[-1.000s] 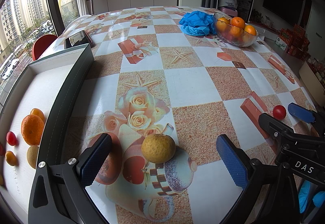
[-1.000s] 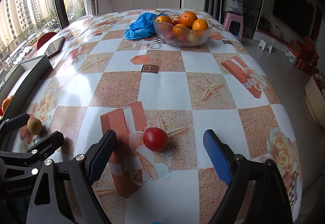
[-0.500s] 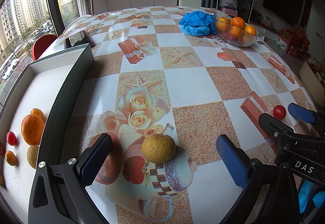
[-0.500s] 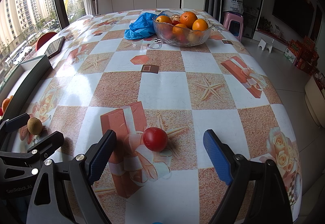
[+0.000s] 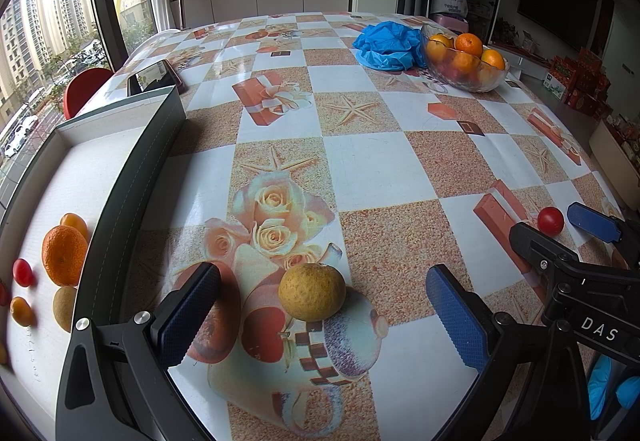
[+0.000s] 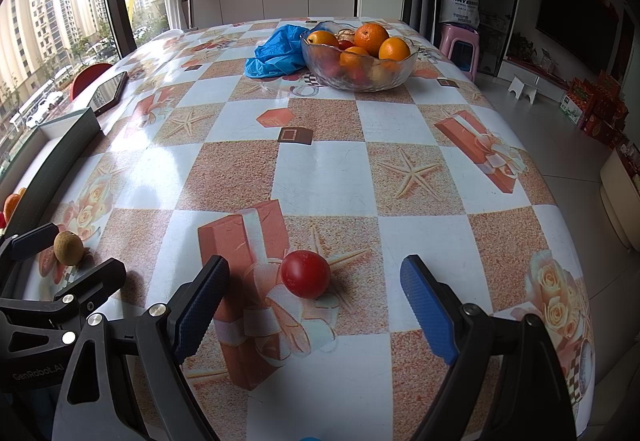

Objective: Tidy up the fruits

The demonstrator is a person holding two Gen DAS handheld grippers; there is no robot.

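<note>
1. The left gripper is spread wide; the yellow-green fruit sits on the tablecloth between its fingers, touching neither.
2. The right gripper is likewise released; the red tomato lies between its fingers, slightly nearer the left one, untouched.

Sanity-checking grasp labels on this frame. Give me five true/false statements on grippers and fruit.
1. The left gripper is shut on the yellow-green citrus. False: jaws open, fruit between them untouched.
2. The red tomato lies between the right gripper fingers. True.
3. The glass bowl holds oranges. True.
4. The tray holds no fruit. False: an orange and small fruits lie in it.
5. A blue bag lies beside the bowl. True.
</note>
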